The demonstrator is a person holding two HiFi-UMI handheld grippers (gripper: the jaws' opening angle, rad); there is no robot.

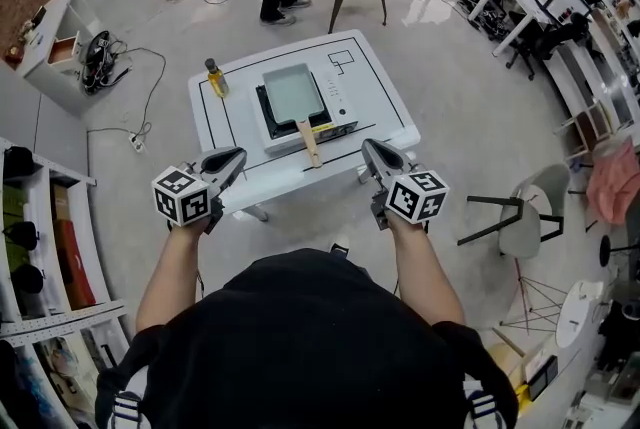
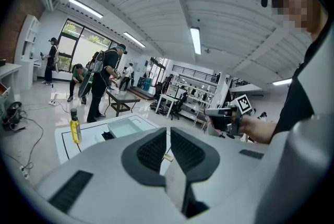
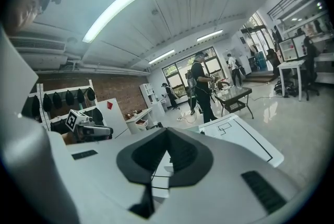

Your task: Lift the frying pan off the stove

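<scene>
Both grippers sit short of the table's (image 1: 385, 82) near edge, either side of the handle line, so this looks like staging before the reach. Left gripper (image 1: 234, 157) has its jaws pressed together with nothing between them, and so does the right gripper (image 1: 369, 149). The frying pan (image 1: 293, 93) rests square on the black stove (image 1: 264, 115) mid-table, well apart from both grippers. The pan is rectangular, pale inside and looks empty. Its wooden handle (image 1: 310, 143) points toward the person — probably the easy grab point. An oil bottle (image 1: 216, 77) stands left of the stove, out of the way.
</scene>
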